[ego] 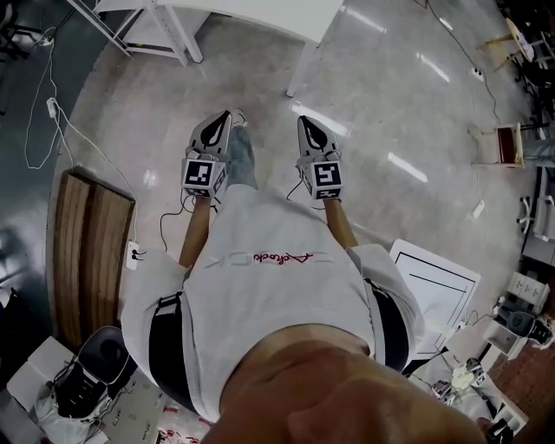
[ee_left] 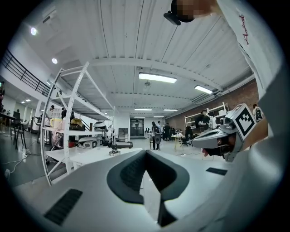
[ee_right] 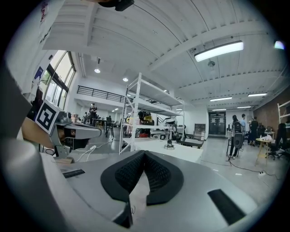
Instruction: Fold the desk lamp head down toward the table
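A large workshop hall with a glossy grey floor (ego: 390, 87) holds one white bench (ego: 260, 16) ahead of the person. The person holds two claws level and side by side, the left claw (ego: 227, 115) and the right claw (ego: 303, 121), both clenched on nothing. One small dark upright thing, seemingly the desk lamp (ee_left: 113, 147), stands on the bench, well apart from both.

Bright, even, lit from ceiling strip lights (ee_left: 157, 78); streaks of glare on the glossy floor (ego: 408, 166); heavy fisheye bending, dark vignetted corners.
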{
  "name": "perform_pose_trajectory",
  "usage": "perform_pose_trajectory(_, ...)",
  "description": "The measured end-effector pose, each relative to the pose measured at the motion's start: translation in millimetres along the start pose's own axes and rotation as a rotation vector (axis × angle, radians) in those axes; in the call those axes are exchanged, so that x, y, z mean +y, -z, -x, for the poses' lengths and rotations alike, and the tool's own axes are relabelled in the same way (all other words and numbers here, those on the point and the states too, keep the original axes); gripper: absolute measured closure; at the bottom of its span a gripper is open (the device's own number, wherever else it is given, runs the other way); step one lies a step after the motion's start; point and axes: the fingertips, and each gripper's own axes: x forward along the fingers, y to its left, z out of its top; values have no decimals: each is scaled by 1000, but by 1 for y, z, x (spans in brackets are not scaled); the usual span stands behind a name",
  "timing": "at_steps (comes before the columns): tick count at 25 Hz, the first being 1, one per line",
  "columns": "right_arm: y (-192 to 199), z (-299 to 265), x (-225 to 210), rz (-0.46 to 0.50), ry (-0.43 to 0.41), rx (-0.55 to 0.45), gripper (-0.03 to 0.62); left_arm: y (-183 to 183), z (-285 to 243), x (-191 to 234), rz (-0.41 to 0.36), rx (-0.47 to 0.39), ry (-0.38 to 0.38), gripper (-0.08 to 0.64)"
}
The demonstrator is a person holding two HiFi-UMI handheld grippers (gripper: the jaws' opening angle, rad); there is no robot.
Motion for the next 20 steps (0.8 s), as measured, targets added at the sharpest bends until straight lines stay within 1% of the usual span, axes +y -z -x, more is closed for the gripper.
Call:
perform_pose_trajectory(7, 14, -51, -22, 3, 0, 27, 571, 14, -53, 36, 14, 1, 12, 535)
perform_pose_trajectory(11, 10, -108, -40, 3, 15, 19, 571, 20, -101, 77, 7, 12, 34, 535)
perform_pose_trajectory(17, -12, -193, -79, 2, 42, 5, 571, -1, -183, 135, -11, 6, 77, 535)
perform_pose_trajectory(20, -25, -234, -91, 9, 37, 7, 571, -14, -217, 165, -15, -2, 79, 535)
